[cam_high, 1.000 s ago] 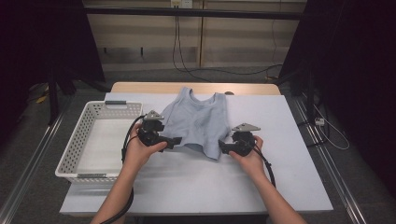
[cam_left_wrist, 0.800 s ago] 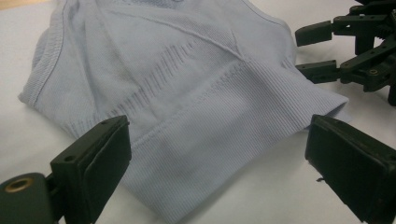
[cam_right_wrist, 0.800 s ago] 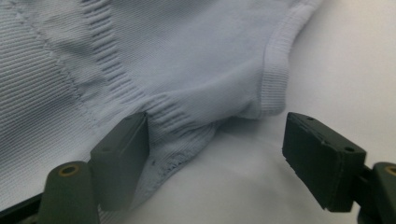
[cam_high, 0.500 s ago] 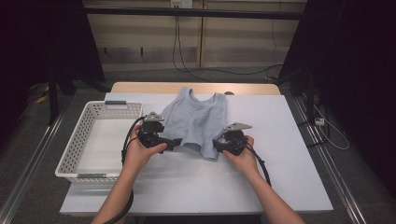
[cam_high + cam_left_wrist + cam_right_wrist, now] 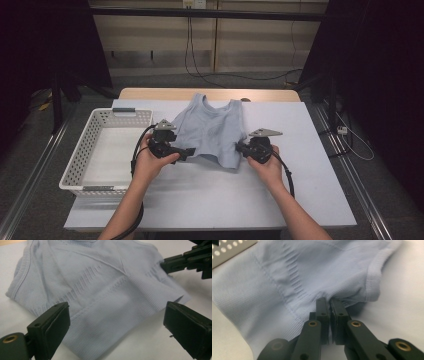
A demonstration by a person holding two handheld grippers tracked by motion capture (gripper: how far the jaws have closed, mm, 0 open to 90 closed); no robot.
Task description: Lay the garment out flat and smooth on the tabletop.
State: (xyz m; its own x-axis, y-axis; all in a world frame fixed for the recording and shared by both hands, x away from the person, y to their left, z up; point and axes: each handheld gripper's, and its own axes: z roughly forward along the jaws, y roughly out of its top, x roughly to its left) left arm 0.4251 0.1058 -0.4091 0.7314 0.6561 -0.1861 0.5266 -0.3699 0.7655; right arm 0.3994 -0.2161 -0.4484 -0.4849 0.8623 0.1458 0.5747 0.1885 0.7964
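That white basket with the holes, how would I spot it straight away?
Start at the pale table and go to its left edge. There, beside the light blue tank top spread in the middle, sits the white basket. It is the rigid thing with raised walls dotted with holes.

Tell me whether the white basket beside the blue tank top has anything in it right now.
Empty. The high view shows the white basket with only its bare white floor inside; the blue tank top lies outside it on the table.
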